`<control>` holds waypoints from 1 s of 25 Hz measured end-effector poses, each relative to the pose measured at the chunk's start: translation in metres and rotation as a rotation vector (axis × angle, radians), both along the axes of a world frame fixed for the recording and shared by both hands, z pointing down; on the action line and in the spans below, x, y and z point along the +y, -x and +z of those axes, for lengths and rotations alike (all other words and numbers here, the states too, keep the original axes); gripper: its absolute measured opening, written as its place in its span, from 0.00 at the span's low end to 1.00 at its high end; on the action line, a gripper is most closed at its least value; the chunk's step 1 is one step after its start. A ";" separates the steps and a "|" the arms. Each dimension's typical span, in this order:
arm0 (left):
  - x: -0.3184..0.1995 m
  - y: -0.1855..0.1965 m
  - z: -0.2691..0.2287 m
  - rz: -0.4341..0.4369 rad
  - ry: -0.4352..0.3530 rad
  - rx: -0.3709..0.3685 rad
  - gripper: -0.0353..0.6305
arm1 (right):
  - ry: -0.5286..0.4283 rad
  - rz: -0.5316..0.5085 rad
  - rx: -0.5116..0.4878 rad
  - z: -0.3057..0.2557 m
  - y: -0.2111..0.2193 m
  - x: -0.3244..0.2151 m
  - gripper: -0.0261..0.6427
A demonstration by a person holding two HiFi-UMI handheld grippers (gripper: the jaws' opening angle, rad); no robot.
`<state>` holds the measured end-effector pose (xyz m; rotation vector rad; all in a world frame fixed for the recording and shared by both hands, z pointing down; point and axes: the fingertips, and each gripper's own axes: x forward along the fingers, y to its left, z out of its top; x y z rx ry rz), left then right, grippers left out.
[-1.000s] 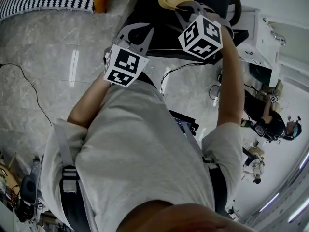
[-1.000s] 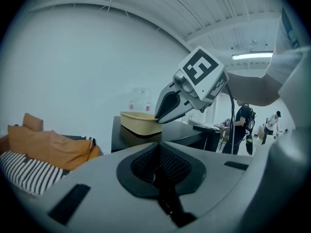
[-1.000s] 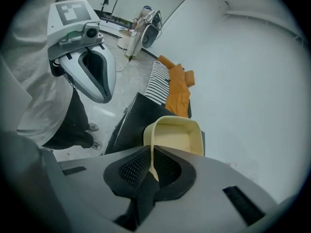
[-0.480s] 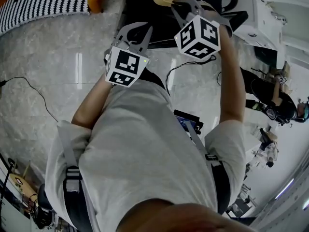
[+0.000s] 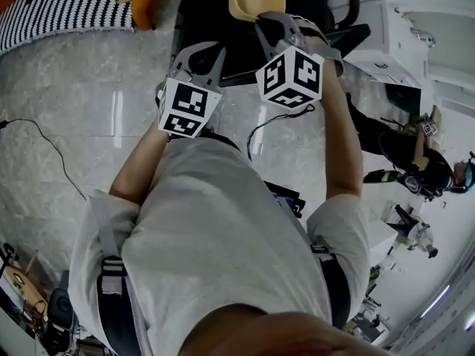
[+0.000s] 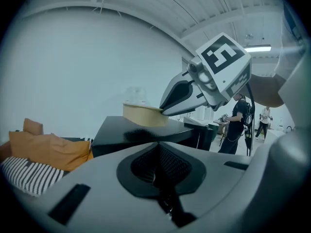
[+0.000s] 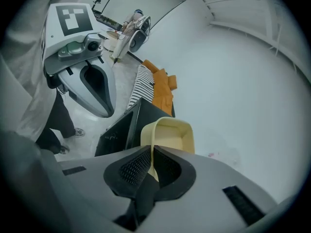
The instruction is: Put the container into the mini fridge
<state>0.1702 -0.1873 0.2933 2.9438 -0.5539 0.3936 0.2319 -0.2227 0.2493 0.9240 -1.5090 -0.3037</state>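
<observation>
Our left gripper (image 6: 156,148), at about 11 o'clock in the head view, has its jaws pressed together on nothing and points toward the black mini fridge (image 6: 127,134) ahead of us. Just off at its 2 o'clock is the right gripper (image 7: 151,160), with its jaws pinched on one thin side wall of the pale yellow container (image 7: 171,134). The container is at 12 o'clock in the head view, over the fridge's flat top. We cannot tell whether it rests there or hangs just clear. We judge the carry to be under way, with the container not yet inside. Our main worry is the grip: held by a single wall near the rim, the tub could swing or slide out of the pads if we tilt it or hurry. We also see no open door, so the empty left gripper may have to open one, and a clumsy pull could jolt the fridge. On the way from the top to the front, the container's far edge could clip the fridge's corner.
</observation>
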 end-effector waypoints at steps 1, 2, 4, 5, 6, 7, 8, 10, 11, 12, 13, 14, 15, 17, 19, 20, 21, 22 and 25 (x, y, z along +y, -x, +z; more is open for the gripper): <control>0.003 0.000 0.002 -0.008 0.002 -0.002 0.07 | -0.008 0.000 -0.006 0.000 0.001 0.003 0.11; 0.006 0.001 0.003 -0.014 0.002 -0.006 0.07 | -0.016 -0.002 -0.010 0.000 0.001 0.007 0.11; 0.016 0.000 0.005 -0.025 -0.003 -0.018 0.07 | -0.035 -0.014 -0.007 -0.001 0.002 0.016 0.11; 0.021 -0.001 0.004 -0.032 -0.010 -0.024 0.07 | -0.045 -0.025 0.002 -0.002 0.002 0.021 0.11; 0.026 -0.001 0.003 -0.043 -0.017 -0.029 0.07 | -0.055 -0.038 0.014 -0.003 0.002 0.027 0.11; 0.030 -0.002 0.001 -0.054 -0.025 -0.031 0.07 | -0.064 -0.049 0.023 -0.004 0.001 0.033 0.11; 0.034 -0.003 -0.003 -0.063 -0.036 -0.031 0.07 | -0.071 -0.058 0.025 -0.006 0.001 0.040 0.11; 0.041 -0.005 -0.010 -0.077 -0.057 -0.032 0.07 | -0.080 -0.071 0.015 -0.008 0.002 0.052 0.11; 0.044 -0.005 -0.012 -0.086 -0.063 -0.034 0.07 | -0.086 -0.076 0.012 -0.009 0.002 0.057 0.11; 0.046 -0.004 -0.012 -0.096 -0.064 -0.036 0.07 | -0.093 -0.080 0.012 -0.010 0.003 0.061 0.11; 0.046 -0.003 -0.012 -0.109 -0.061 -0.037 0.07 | -0.103 -0.082 0.014 -0.011 0.003 0.063 0.11; 0.047 -0.003 -0.010 -0.124 -0.055 -0.037 0.07 | -0.112 -0.084 0.018 -0.012 0.004 0.066 0.11; 0.049 -0.001 -0.009 -0.139 -0.047 -0.036 0.07 | -0.120 -0.086 0.021 -0.012 0.006 0.071 0.11; 0.060 0.003 -0.007 -0.168 -0.029 -0.034 0.07 | -0.131 -0.086 0.014 -0.014 0.010 0.087 0.11; 0.074 0.010 -0.004 -0.195 -0.011 -0.035 0.07 | -0.151 -0.077 0.001 -0.020 0.015 0.107 0.11; 0.079 0.014 -0.002 -0.212 0.000 -0.035 0.07 | -0.164 -0.071 -0.003 -0.023 0.016 0.115 0.11; 0.084 0.015 0.002 -0.232 0.013 -0.036 0.07 | -0.176 -0.066 -0.005 -0.025 0.015 0.123 0.11; 0.089 0.014 0.008 -0.252 0.027 -0.037 0.07 | -0.184 -0.064 -0.005 -0.025 0.012 0.130 0.11; 0.101 0.008 0.027 -0.307 0.049 -0.050 0.07 | -0.198 -0.077 -0.006 -0.015 0.001 0.150 0.11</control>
